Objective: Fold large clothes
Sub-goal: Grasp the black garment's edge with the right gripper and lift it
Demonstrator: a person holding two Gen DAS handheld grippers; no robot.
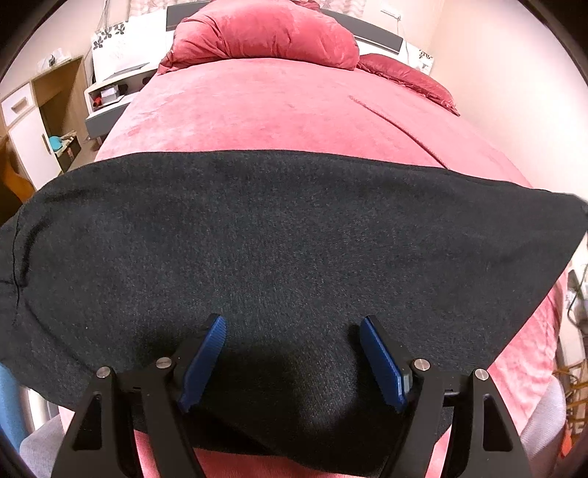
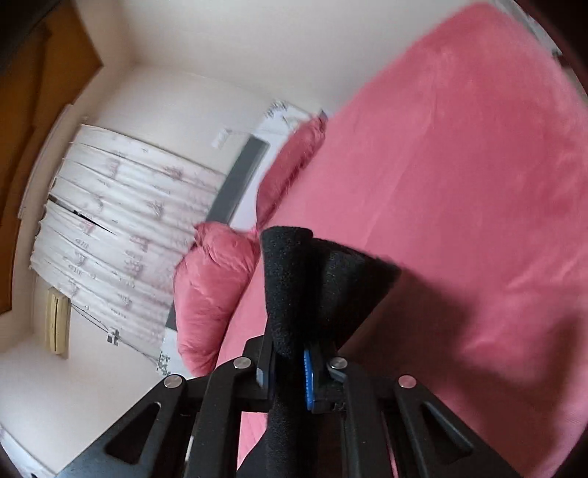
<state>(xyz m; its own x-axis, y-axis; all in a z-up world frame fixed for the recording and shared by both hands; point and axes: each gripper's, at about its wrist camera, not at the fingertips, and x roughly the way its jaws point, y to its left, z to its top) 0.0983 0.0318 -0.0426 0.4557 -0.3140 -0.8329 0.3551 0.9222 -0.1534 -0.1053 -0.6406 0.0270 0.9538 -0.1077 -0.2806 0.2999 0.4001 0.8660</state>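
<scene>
A dark knit garment (image 1: 294, 239) lies spread across the near part of a pink bed (image 1: 275, 110), reaching from the left edge to the right. The left tool (image 1: 292, 358) hovers over the garment's near edge, its blue pads (image 1: 202, 364) spread wide and gripping nothing. Red pillows (image 1: 264, 33) sit at the far end by the headboard. The right tool (image 2: 290, 367) is clenched on a bunched fold of the same garment (image 2: 294, 286), lifted above the bed.
</scene>
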